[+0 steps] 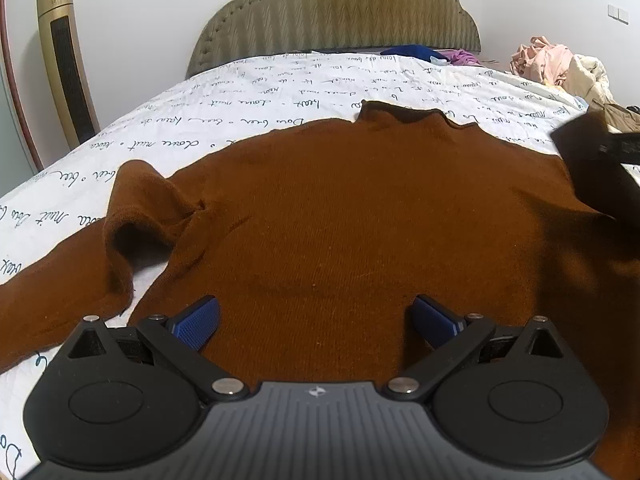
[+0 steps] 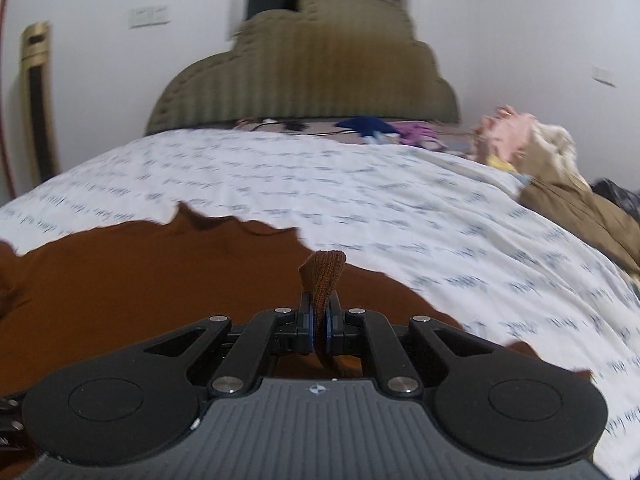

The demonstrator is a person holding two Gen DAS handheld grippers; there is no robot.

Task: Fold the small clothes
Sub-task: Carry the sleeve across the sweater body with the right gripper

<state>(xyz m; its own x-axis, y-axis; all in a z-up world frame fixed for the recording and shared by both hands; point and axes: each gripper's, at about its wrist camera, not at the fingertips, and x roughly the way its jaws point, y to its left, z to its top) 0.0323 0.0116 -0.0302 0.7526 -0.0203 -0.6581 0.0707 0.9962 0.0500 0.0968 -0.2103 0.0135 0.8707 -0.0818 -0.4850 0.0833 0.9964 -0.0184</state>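
The sweater [image 1: 352,216] is spread flat on the bed [image 1: 224,92], collar far, 1 sleeve [image 1: 136,216] bunched at the left. The left gripper [image 1: 316,320] is held released over the near hem. The right gripper [image 2: 319,326] is clenched on a small pinch of knit. So little cloth is caught that it could slip out when pulled, and the bunched sleeve could be folded in crooked.
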